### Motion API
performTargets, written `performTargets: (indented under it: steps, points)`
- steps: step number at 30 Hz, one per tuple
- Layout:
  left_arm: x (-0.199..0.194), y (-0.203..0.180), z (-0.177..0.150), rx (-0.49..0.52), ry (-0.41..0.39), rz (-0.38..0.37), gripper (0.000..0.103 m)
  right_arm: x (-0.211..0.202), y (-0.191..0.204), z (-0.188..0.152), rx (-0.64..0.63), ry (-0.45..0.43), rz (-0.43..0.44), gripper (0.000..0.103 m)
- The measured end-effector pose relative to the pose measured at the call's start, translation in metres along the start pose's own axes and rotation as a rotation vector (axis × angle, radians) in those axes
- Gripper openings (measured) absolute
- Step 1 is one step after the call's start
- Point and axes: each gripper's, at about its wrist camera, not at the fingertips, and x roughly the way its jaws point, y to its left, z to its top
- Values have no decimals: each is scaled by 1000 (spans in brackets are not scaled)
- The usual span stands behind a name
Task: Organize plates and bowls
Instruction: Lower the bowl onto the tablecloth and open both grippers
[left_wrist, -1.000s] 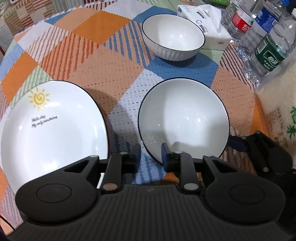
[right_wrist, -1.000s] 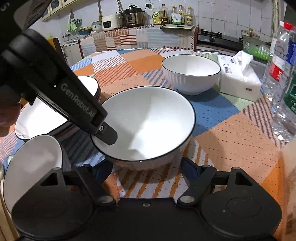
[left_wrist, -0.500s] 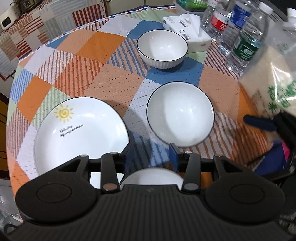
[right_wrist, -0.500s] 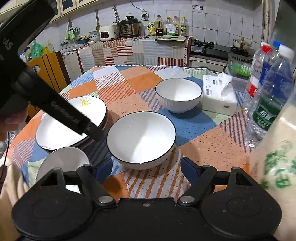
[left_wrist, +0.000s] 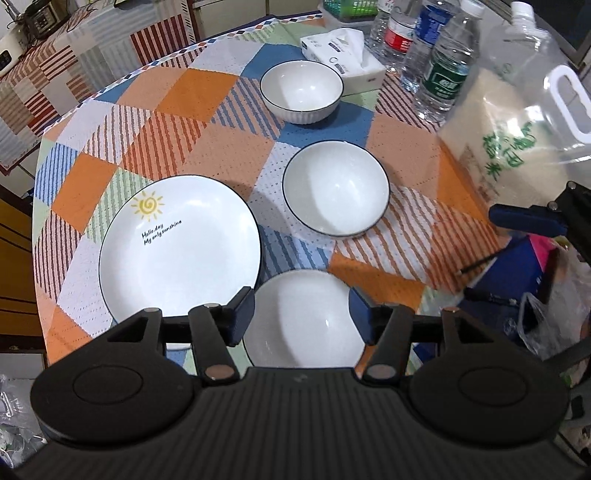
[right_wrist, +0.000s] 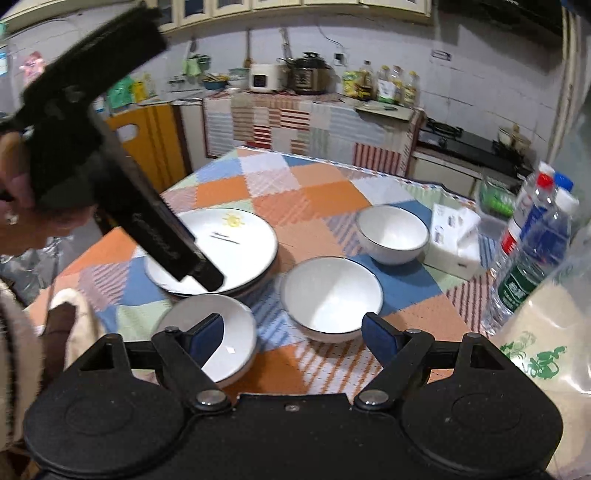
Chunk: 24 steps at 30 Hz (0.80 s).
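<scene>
- Right now the main risk I see is crowding: the small bowl (left_wrist: 304, 321) sits directly below my left tool (left_wrist: 301, 314), just beside the sun plate (left_wrist: 177, 247), so a careless descent could clip the plate's rim and chip it or push it toward the desk (left_wrist: 221, 110) edge.
- Ahead of the left tool and a little right sits the middle bowl (left_wrist: 336, 188); beyond it the far bowl (left_wrist: 301, 90) is close to the tissue box (left_wrist: 343, 55) and the water bottles (left_wrist: 443, 74). Reaching for that one from my right side could knock a bottle over.
- To the right, the rice jug (left_wrist: 517, 140) stands near the right tool's (right_wrist: 291, 336) path; a wide swing would bump it.
- Glazed rims are slick, I judge, so a pinch taken too shallow could let a bowl slip and drop onto another.
- My left tool's jaws have just been opening and now stand partly apart; the small bowl shows between them but lies well below, untouched, so nothing is held.
- My right tool's jaws are spread wide and empty; the middle bowl (right_wrist: 330, 295) lies just ahead of them on the desk, with the small bowl (right_wrist: 218, 332) behind its left finger.
- From the right view, the sun plate (right_wrist: 236, 236) looks to top a stack of plates, left of the bowls.
</scene>
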Motion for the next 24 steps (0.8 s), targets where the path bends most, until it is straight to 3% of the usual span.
performTargets:
  steps: [7,14,19,24]
  points:
    - [-4,6,-26,4,36,-38,57,-15,18,0,-20,11,49,86]
    - [19,28,-56,-29,91,-39,57,-1,29,-6,-3,33,108,86]
    - [33,45,-67,-74,64,-41,57,28,23,-10,121,78,161,85]
    - [45,58,-75,-131,32,-67,57,56,19,-13,216,120,160,78]
